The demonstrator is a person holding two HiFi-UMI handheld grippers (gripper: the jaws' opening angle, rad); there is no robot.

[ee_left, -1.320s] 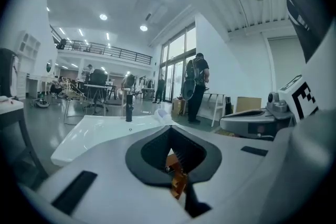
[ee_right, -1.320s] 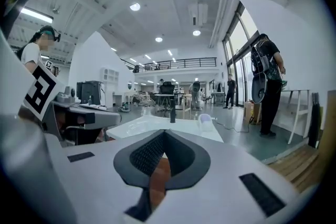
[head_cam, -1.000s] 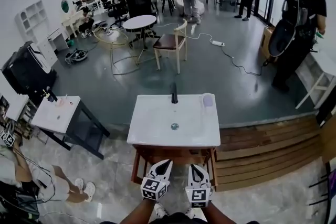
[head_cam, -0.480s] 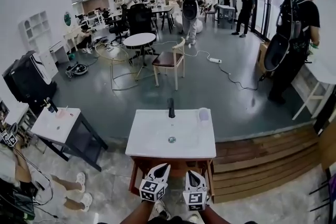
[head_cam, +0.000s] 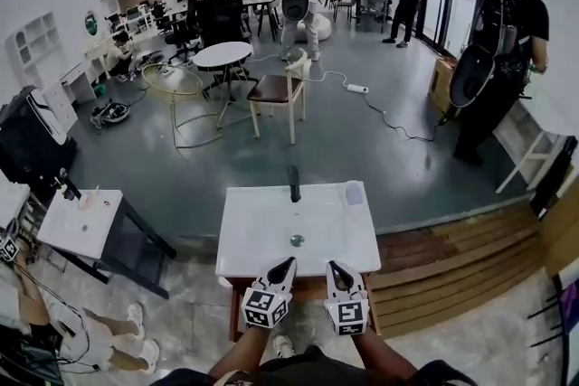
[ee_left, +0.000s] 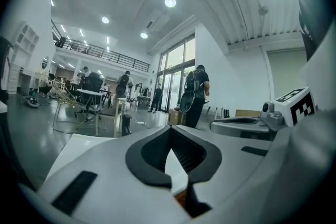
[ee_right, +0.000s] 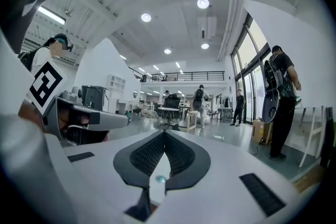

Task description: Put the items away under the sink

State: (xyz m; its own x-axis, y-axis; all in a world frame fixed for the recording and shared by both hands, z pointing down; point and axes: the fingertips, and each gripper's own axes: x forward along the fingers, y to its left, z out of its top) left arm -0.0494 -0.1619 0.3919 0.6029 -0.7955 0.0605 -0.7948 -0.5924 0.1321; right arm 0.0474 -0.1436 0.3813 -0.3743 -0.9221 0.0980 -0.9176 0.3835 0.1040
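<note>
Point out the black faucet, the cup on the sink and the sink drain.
black faucet point(head_cam: 293, 183): head view, middle of its upright body.
cup point(head_cam: 355, 193): head view, its side wall.
sink drain point(head_cam: 297, 240): head view, its centre.

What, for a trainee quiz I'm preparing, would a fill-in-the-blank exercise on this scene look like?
1. The left gripper and the right gripper both have their jaws ____, with nothing held.
2. The faucet on the white sink is ____ in colour.
3. In the head view, the cup stands to the faucet's ____.

Missing words: shut; black; right.
</note>
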